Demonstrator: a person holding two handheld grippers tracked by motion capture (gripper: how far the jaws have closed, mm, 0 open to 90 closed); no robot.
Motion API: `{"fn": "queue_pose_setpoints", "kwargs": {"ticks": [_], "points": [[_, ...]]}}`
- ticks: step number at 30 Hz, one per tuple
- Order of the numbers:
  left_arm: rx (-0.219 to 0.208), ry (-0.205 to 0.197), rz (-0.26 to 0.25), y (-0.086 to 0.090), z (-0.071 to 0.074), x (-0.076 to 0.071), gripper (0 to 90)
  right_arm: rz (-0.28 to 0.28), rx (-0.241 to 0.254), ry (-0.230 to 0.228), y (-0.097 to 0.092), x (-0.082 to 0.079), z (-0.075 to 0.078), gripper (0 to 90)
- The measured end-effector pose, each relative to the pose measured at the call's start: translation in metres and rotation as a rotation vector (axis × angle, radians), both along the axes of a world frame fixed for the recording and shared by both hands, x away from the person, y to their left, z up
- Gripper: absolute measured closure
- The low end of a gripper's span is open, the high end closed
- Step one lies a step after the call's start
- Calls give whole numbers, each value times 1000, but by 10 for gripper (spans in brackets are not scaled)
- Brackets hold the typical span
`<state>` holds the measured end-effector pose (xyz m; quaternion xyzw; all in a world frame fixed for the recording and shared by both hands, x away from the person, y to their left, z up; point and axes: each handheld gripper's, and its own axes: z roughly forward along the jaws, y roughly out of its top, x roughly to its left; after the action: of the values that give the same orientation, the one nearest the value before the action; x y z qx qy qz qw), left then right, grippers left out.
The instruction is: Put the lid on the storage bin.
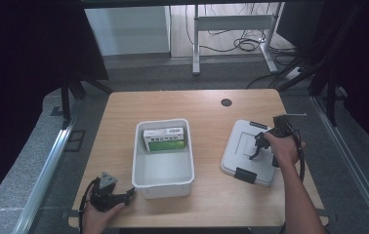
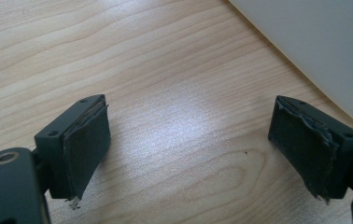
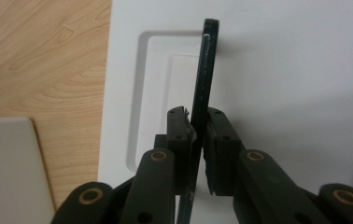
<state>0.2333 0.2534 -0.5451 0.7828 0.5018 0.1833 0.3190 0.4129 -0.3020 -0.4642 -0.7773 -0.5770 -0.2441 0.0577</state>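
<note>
- My right gripper (image 3: 199,140) has its jaws closed on the black handle (image 3: 206,70) of the white lid (image 1: 251,151), which lies flat on the bench (image 1: 212,195) beside the open bin (image 1: 163,158), probably to carry it over.
- My left gripper (image 2: 188,140) rests by the bin's near corner, jaws wide and empty, perhaps ready to steady it.
- A green box (image 1: 165,139) lies inside the bin.

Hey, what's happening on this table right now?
A person holds a gripper in each hand at a wooden table. The right gripper is shut on the black handle of a white lid lying flat on the table, right of a white bin. The bin is open, with a green and white box inside at its far end. The left gripper rests open near the bin's front left corner, holding nothing.
</note>
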Motion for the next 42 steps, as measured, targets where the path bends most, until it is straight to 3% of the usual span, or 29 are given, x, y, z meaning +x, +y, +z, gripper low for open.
{"fn": "queue_pose_setpoints", "kwargs": {"ticks": [4, 12, 42], "points": [[-1, 1, -1, 0, 0, 0, 126, -39, 30, 20, -2, -1, -1, 839], [-1, 1, -1, 0, 0, 0, 126, -64, 59, 37, 1, -2, 6, 841], [0, 1, -1, 0, 0, 0, 127, 32, 100, -92, 2, -26, 64, 842]]}}
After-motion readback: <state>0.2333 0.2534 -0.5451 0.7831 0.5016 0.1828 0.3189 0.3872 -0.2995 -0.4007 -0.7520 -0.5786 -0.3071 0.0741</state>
